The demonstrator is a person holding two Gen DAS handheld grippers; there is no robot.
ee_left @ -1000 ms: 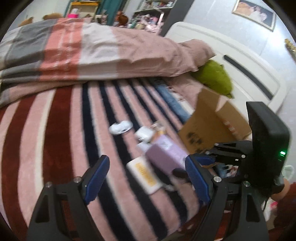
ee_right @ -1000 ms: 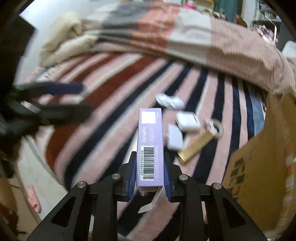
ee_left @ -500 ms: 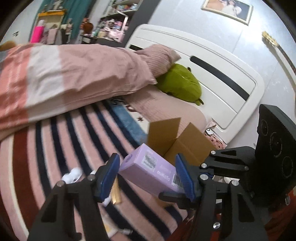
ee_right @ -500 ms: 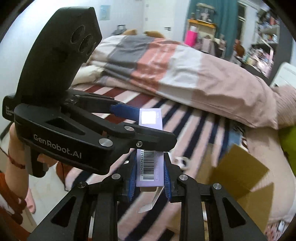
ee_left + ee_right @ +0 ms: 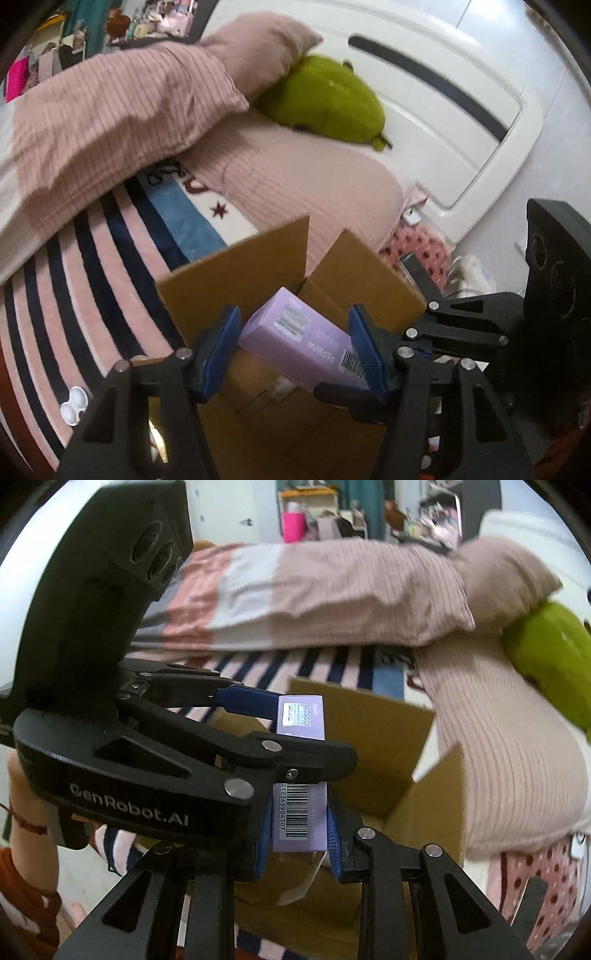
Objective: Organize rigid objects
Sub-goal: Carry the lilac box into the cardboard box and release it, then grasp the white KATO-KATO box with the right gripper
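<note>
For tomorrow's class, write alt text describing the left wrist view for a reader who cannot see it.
A purple box sits between the left gripper's blue pads, above an open cardboard box on a striped bed. Behind lie a pink duvet and a green plush toy.

From my remote feed: a striped bedspread (image 5: 74, 295) in pink, navy and dark red covers the bed, with a ribbed pink duvet (image 5: 122, 110) heaped across it. A green plush toy (image 5: 328, 103) lies against the white headboard (image 5: 443, 110) — a pink pillow (image 5: 266, 48) just beside it. Cluttered shelves (image 5: 436, 509) blur in the background.
</note>
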